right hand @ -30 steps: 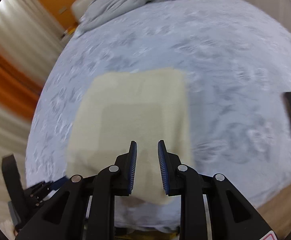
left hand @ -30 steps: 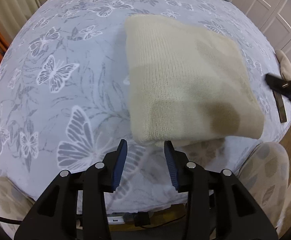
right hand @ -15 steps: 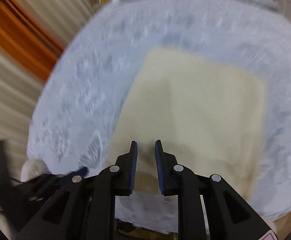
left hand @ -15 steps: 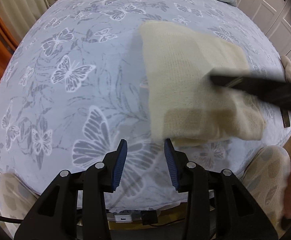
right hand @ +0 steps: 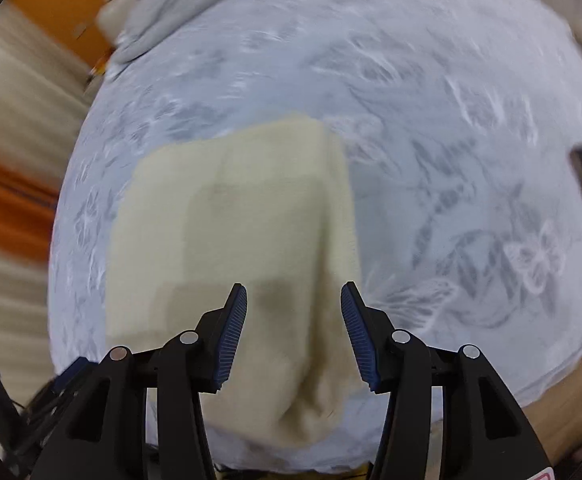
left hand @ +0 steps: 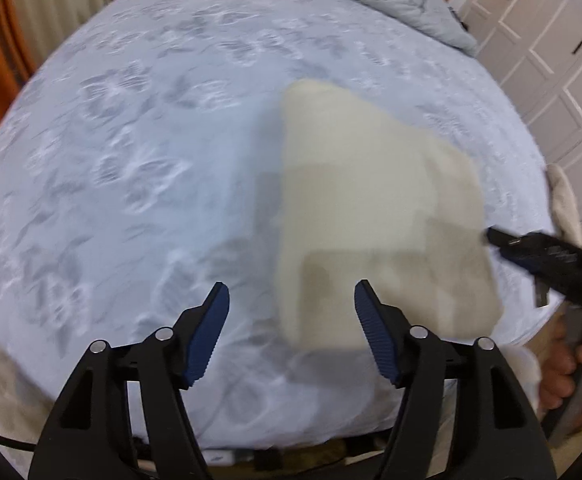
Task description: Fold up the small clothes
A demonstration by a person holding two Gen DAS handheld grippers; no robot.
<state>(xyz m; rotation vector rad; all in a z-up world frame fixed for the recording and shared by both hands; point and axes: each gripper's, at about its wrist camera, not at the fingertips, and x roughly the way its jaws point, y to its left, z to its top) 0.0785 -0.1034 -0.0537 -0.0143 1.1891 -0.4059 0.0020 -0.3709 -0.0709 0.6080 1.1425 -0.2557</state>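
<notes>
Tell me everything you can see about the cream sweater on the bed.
The sweater is cream knit, soft and thick-looking, folded into a rough rectangle with layered panels showing. It lies flat on the butterfly-print bedsheet, near the bed's front edge. Both the left claw and right claw are open, holding nothing.

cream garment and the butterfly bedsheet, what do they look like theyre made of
The cream garment looks like a soft, matte knit, perhaps wool or acrylic: it folds thick, with rounded, plump edges, though blur hides the stitches. The butterfly bedsheet looks like thin, smooth woven fabric, likely cotton or polyester, with a flat printed pattern and no visible pile. Exact fibres cannot be told.
</notes>
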